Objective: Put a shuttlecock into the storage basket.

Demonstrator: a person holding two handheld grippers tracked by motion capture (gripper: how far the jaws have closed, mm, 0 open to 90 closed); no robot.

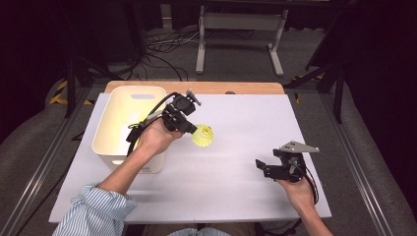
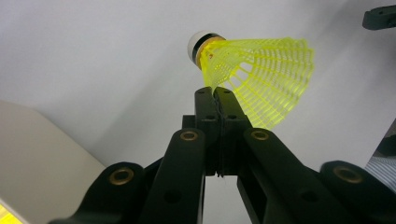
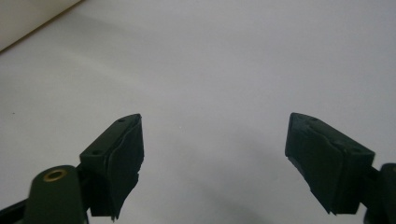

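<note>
The neon-yellow plastic shuttlecock with a mesh skirt and a white cork tip ringed in black (image 1: 202, 135) is pinched by the edge of its skirt in the left hand-held gripper (image 1: 189, 129), whose jaws are pressed together on the thin mesh. In the left gripper view the shuttlecock (image 2: 261, 77) sticks out beyond the jaw tips, tip to the left and skirt flaring to the right, held clear above the pale grey surface (image 2: 93, 56). From the high view it hangs just right of the cream rectangular plastic bin (image 1: 129, 125), which sits at the left side of the surface (image 1: 236, 147); the left hand (image 1: 156, 137) is over the bin's right wall, and a blue-striped sleeve (image 1: 96, 211) shows at the bottom edge.

The right hand-held gripper (image 1: 265, 167) is well apart from the shuttlecock, low near the right front part of the surface. In the right gripper view its jaws stand wide, with nothing between them but bare surface (image 3: 215, 70).
</note>
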